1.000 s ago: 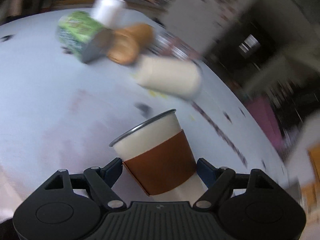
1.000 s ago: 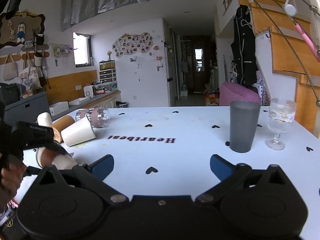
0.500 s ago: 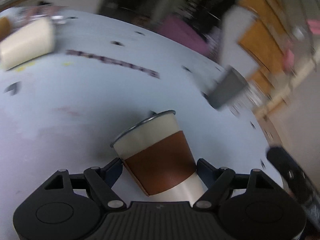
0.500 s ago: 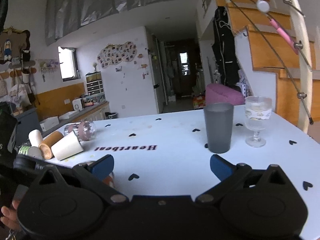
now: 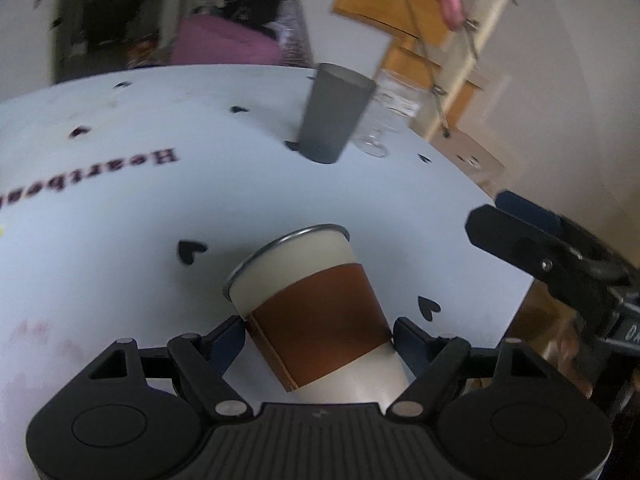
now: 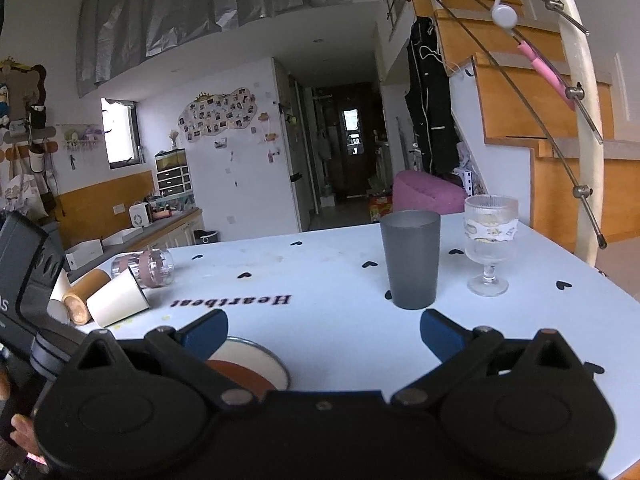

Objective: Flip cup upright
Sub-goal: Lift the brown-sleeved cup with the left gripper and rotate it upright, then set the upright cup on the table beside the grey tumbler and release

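Note:
A cream cup with a brown sleeve and metal rim (image 5: 316,312) is held between the fingers of my left gripper (image 5: 320,330), tilted, rim pointing away and down toward the white table (image 5: 120,240). The left gripper is shut on its sleeve. The cup's rim also shows low in the right wrist view (image 6: 256,364), behind the right gripper's left finger. My right gripper (image 6: 323,330) is open and empty above the table; it shows at the right edge of the left wrist view (image 5: 540,248).
An upright grey tumbler (image 6: 411,258) and a stemmed glass (image 6: 489,240) stand at the far right. A cream cup (image 6: 116,303), a glass jar (image 6: 146,267) and a wooden-coloured cup (image 6: 82,298) lie on their sides at the left. The table's right edge (image 6: 600,280) is near.
My left gripper has swung to the right with the cup; its view went from the lying cups to the grey tumbler. The right gripper moved slightly, and the cup now appears under it.

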